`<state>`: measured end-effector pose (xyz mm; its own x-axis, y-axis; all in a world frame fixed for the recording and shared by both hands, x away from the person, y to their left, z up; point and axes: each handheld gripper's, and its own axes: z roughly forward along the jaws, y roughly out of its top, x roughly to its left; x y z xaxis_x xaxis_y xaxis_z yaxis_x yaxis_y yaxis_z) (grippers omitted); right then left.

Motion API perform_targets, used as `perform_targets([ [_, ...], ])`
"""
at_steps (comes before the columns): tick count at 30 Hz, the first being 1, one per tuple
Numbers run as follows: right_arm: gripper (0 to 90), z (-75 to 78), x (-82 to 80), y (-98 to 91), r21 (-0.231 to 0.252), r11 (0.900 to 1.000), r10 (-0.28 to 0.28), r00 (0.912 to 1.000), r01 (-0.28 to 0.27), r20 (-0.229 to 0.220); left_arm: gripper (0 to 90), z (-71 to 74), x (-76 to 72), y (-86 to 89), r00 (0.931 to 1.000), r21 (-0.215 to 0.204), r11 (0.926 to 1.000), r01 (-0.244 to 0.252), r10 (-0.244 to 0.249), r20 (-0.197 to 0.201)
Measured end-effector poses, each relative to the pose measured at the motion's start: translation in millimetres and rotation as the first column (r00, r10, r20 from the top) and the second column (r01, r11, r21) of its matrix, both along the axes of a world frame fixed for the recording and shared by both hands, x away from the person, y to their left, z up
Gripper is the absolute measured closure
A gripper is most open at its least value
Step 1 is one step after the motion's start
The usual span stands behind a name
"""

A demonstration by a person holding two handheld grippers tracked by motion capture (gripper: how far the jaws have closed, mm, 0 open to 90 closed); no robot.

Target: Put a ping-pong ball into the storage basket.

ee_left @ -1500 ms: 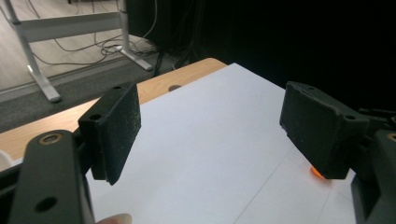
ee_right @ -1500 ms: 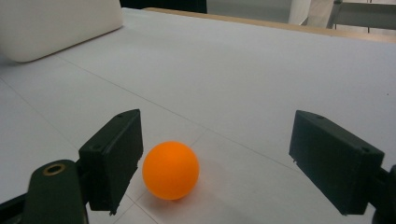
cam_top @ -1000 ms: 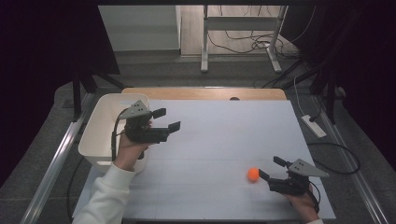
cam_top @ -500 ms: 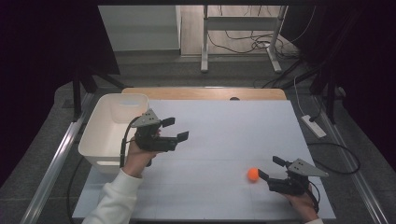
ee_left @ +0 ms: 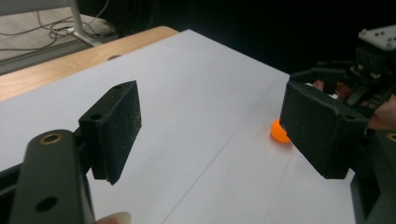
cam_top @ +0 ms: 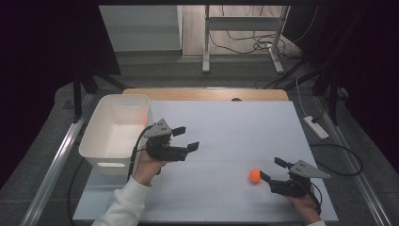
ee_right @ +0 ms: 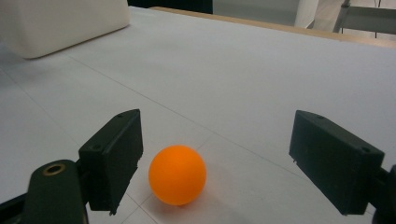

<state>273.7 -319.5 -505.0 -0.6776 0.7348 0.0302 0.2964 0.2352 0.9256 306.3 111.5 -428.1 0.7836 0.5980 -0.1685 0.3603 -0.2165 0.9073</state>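
Partly hidden: orange ball [ee_left: 279,133] behind left gripper [ee_left: 219,126] pad.

Each hand-held unit, the left gripper [cam_top: 186,138] and the right gripper [cam_top: 271,170], has a black body topped by a grey three-cornered plate marked with small dark dots. Its two jaws are flat black rectangular blocks with rough-textured inner pads [ee_right: 126,158] and small round holes on the upper edges; a brass-coloured ring sits in the arm behind. A black cable trails from each unit, and the left forearm wears a white sleeve [cam_top: 123,206].
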Motion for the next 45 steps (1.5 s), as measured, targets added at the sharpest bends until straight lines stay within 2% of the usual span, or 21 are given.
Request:
perform_targets([
  [4,17.8,0.2,0.2,-0.1,-0.002,1.0,0.001,1.0,-0.001,-0.002,20.9,-4.2,0.6,-5.5,0.9999,0.02,0.9997,0.013,-0.012,-0.003],
  [32,17.9,0.3,0.1,1.3,-0.007,1.0,0.0,1.0,0.001,0.008,21.4,-28.8,6.5,-46.5,0.9941,0.042,0.9948,0.092,-0.09,-0.061],
  [37,17.9,0.7,-0.3,0.6,-0.007,1.0,0.0,1.0,0.0,0.007,21.4,-32.3,8.2,-52.8,0.9931,0.043,0.9942,0.098,-0.095,-0.068],
  [42,17.9,0.6,-0.4,1.2,-0.008,1.0,0.002,1.0,-0.001,0.009,21.2,-34.4,8.6,-58.1,0.9941,0.068,0.9931,0.095,-0.092,-0.059],
  [45,17.9,0.4,-0.3,1.6,-0.01,1.0,0.002,1.0,-0.002,0.008,21.1,-35.1,8.8,-59.7,0.9935,0.068,0.9928,0.099,-0.094,-0.063],
])
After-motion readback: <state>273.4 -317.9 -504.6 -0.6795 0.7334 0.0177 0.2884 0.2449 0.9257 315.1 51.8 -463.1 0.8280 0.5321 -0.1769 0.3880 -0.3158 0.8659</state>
